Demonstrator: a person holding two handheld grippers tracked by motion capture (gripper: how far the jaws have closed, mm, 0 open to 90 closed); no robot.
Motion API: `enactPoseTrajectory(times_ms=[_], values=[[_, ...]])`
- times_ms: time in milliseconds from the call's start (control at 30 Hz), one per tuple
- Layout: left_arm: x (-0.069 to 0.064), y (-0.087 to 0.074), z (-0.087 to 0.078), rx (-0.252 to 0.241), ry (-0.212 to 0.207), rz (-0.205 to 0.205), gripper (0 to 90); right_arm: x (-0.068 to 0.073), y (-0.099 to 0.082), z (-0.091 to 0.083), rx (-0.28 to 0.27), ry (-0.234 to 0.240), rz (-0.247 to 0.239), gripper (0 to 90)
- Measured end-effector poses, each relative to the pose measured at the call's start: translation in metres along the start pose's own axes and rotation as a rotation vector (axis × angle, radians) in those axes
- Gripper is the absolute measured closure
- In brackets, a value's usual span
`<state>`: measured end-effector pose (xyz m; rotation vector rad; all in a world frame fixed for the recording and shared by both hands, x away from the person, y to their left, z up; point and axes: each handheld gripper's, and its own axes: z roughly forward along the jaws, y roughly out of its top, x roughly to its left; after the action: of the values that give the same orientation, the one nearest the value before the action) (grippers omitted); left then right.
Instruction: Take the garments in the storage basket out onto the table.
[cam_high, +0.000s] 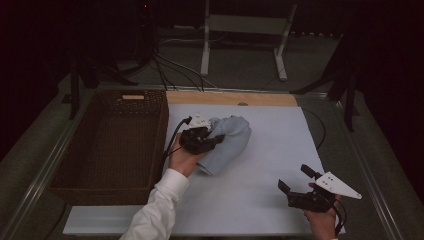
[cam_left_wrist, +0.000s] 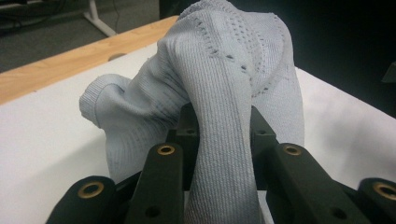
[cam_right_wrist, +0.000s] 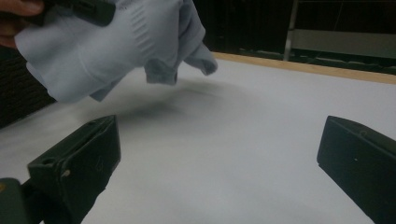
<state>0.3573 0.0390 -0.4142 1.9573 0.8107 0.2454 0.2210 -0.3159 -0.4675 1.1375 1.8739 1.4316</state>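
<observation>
A pale blue ribbed knit cloth (cam_high: 227, 142) is clamped by the left hand-held gripper (cam_high: 210, 137), beside which a dark woven basket (cam_high: 112, 145) is seen; the right hand-held gripper (cam_high: 295, 180) is held wide open, empty, over the white bench (cam_high: 270, 145).

Pale blue knitted garment (cam_high: 227, 142), ribbed, with band of small holes (cam_left_wrist: 243, 46). Bunched up, one fold pinched and raised, rest hanging above white sheet, casting shadow (cam_right_wrist: 154, 109). Position: left-middle of sheet, near wicker basket. Loose end points toward wooden edge.

Lab/test bay: dark curtained room, white work mat (cam_high: 260, 200) on bench, floor cables (cam_high: 170, 70), metal stand legs (cam_high: 242, 30).
</observation>
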Motion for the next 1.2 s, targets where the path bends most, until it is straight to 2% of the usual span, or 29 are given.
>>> enactPoseTrajectory(times_ms=[567, 667, 733, 900, 967, 1067, 1167, 1200], values=[[-0.012, -0.022, 0.029, 0.035, -0.037, -0.017, 72.9, 0.000, 0.000, 0.000, 0.000, 0.002, -0.001, 0.0], [-0.014, -0.026, 0.035, 0.049, -0.043, -0.019, 69.8, 0.000, 0.000, 0.000, 0.000, 0.003, -0.002, 0.0], [-0.016, -0.028, 0.038, 0.056, -0.041, -0.016, 63.8, 0.000, 0.000, 0.000, 0.000, 0.002, -0.002, 0.0], [-0.016, -0.033, 0.042, 0.060, -0.058, -0.047, 45.7, 0.001, 0.000, 0.000, 0.001, 0.003, -0.003, 0.0], [-0.016, -0.033, 0.041, 0.051, -0.052, -0.055, 35.6, 0.001, 0.000, 0.001, 0.002, 0.005, -0.003, 0.0], [-0.018, -0.031, 0.039, 0.036, -0.018, -0.055, 14.8, 0.001, 0.000, 0.001, 0.001, 0.005, -0.004, 0.0], [-0.018, -0.031, 0.036, 0.035, -0.025, -0.043, 1.5, 0.001, 0.000, 0.001, 0.003, 0.005, -0.002, 0.0], [-0.018, -0.031, 0.035, 0.027, -0.022, -0.042, 0.5, 0.001, 0.000, 0.001, 0.002, 0.006, -0.002, 0.0]])
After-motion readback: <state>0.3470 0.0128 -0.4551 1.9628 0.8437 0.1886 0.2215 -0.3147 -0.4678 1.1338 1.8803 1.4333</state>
